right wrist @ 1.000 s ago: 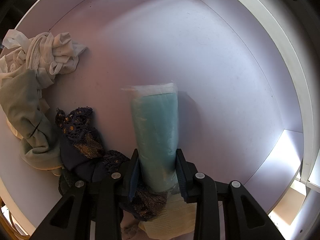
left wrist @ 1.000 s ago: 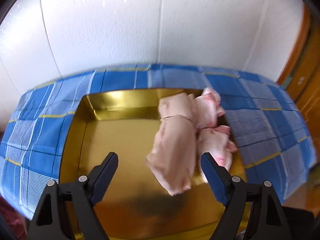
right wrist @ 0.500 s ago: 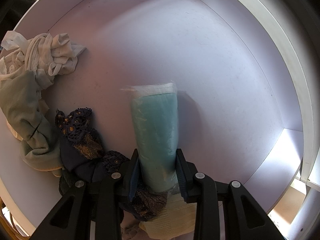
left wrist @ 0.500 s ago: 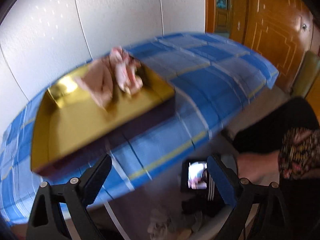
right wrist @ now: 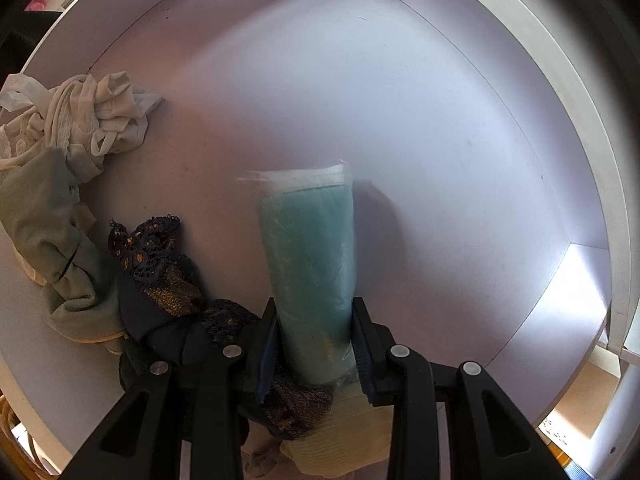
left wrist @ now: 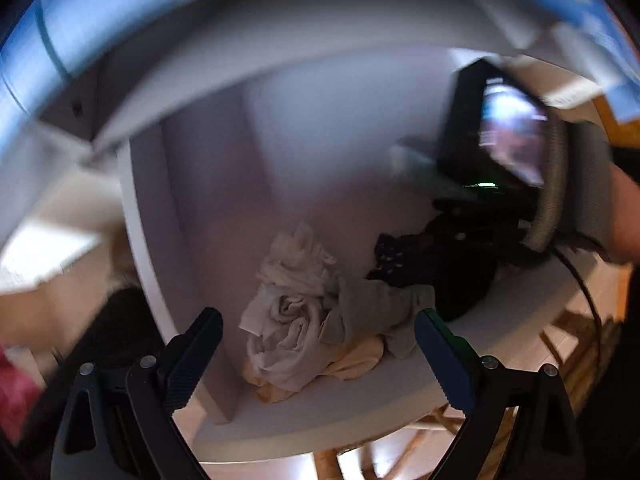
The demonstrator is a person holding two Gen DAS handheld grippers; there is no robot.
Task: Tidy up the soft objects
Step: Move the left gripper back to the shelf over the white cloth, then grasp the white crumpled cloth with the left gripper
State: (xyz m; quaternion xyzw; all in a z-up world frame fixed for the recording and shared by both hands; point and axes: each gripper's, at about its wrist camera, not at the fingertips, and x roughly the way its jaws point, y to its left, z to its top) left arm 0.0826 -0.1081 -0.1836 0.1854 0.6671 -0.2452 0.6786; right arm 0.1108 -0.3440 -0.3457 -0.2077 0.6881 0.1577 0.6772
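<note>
My right gripper (right wrist: 314,320) points down into a white compartment (right wrist: 440,160) and is shut on a teal cloth roll (right wrist: 308,248) wrapped in clear plastic. Left of it lie a dark lace garment (right wrist: 156,264), a pale green garment (right wrist: 44,216) and crumpled cream garments (right wrist: 96,108). A yellowish knit piece (right wrist: 352,432) shows beneath the fingers. My left gripper (left wrist: 318,320) hangs open above the cream garments (left wrist: 292,308) and the pale green garment (left wrist: 380,304), with nothing between its fingers. The dark lace garment (left wrist: 404,260) lies to their right.
In the blurred left wrist view, a gloved hand (left wrist: 588,184) holds the other gripper's body with its small screen (left wrist: 508,136) at the upper right. A blue checked cloth (left wrist: 80,12) hangs over the top edge. The compartment's white side wall (left wrist: 152,220) stands on the left, a wooden frame (left wrist: 572,340) below.
The left wrist view has swung from the gold tray with pink rolls on the blue cloth down to the white compartment with garments, and its jaws stand wider. The right gripper holds still.
</note>
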